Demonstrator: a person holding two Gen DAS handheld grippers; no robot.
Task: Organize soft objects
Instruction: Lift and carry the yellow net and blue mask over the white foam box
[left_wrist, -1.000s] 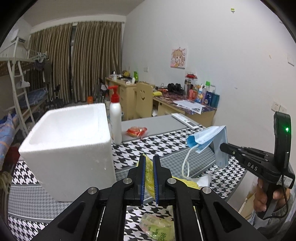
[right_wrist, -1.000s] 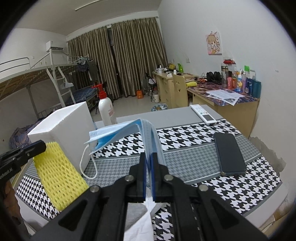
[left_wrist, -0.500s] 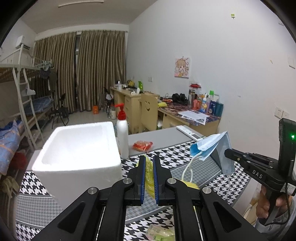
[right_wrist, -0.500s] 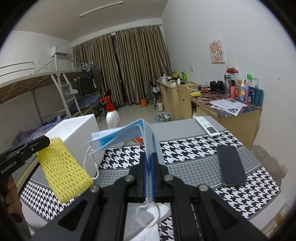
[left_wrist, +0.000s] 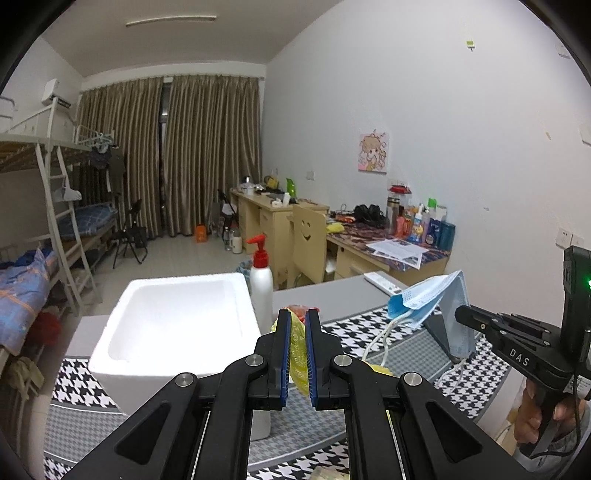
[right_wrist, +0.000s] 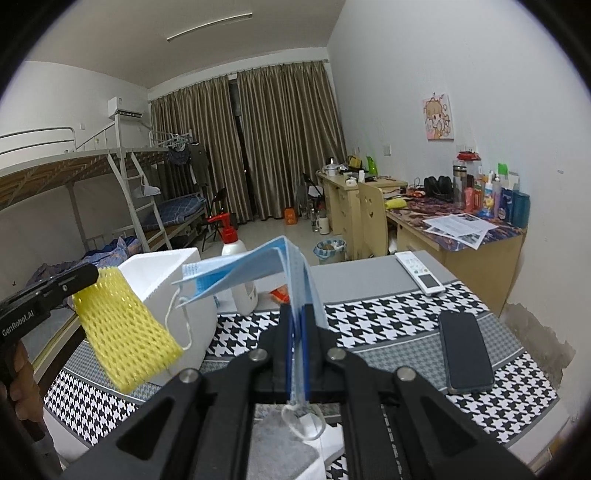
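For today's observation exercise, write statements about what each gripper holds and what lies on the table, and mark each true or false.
1. The left gripper is shut on the yellow foam net. True.
2. The right gripper is open. False: its fingers clamp the blue face mask.
3. The white foam box already holds the mask. False: its visible interior shows nothing.
4. A black phone lies flat on the table. True.

Red packet (left_wrist: 300, 309) beside pump bottle (left_wrist: 261, 284) mostly hidden behind left gripper (left_wrist: 296, 356) fingers. Phone (left_wrist: 437, 334) behind face mask (left_wrist: 439, 301), only dark sliver showing. Greenish packet (left_wrist: 328, 473) below left gripper cut off by frame edge. Desk bottle labels unreadable.
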